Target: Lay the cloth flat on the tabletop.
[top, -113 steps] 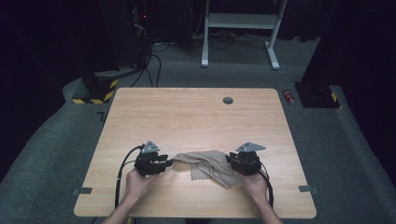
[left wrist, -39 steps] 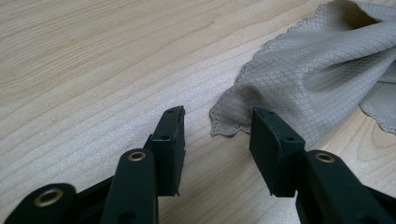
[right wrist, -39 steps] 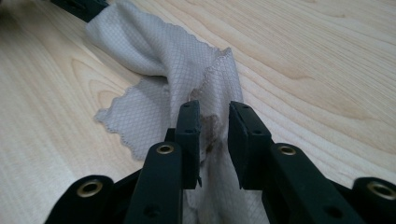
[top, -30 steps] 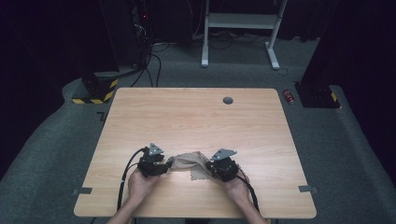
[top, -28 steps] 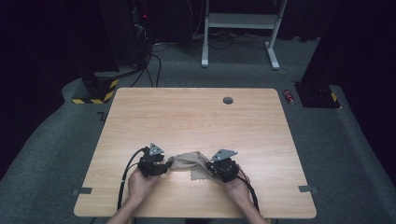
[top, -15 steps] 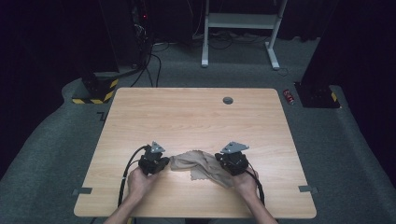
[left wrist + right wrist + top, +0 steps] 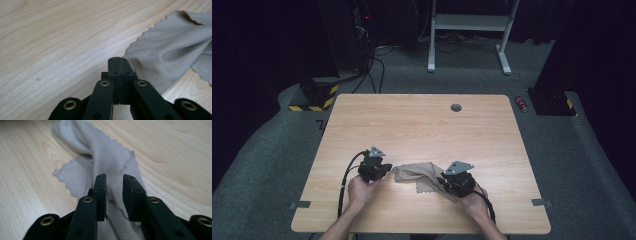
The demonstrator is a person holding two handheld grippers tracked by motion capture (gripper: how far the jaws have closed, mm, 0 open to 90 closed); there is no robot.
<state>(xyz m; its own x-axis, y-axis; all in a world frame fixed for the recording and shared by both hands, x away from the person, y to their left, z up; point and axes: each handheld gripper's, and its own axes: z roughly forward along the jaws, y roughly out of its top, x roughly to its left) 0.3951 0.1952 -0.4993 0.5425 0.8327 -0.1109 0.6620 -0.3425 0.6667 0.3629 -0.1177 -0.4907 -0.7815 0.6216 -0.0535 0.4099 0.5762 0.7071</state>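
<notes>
Lying rumpled near the tabletop's (image 7: 422, 125) front edge is the beige cloth (image 7: 417, 176). The left gripper (image 7: 117, 61) is clamped tight at its edge; whether fabric is pinched, I cannot tell. The right gripper (image 7: 114, 182), jaws just parted, stands over it, gripping nothing.

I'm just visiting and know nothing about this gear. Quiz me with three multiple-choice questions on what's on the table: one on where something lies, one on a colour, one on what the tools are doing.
1. Where does the cloth lie on the table?
A. by the far edge
B. near the person's edge, between the two grippers
C. hanging off the right side

2. What colour is the cloth?
A. bright red
B. dark blue
C. beige-grey

3. How do the jaws of the right gripper stand?
A. apart, over the cloth
C. pressed flat together
B. clamped on a cup

Answers:
1 B, the high view shows it between the left gripper and the right one.
2 C, both gripper views show beige-grey fabric.
3 A, a gap shows between the jaws, which have just been opening.
</notes>
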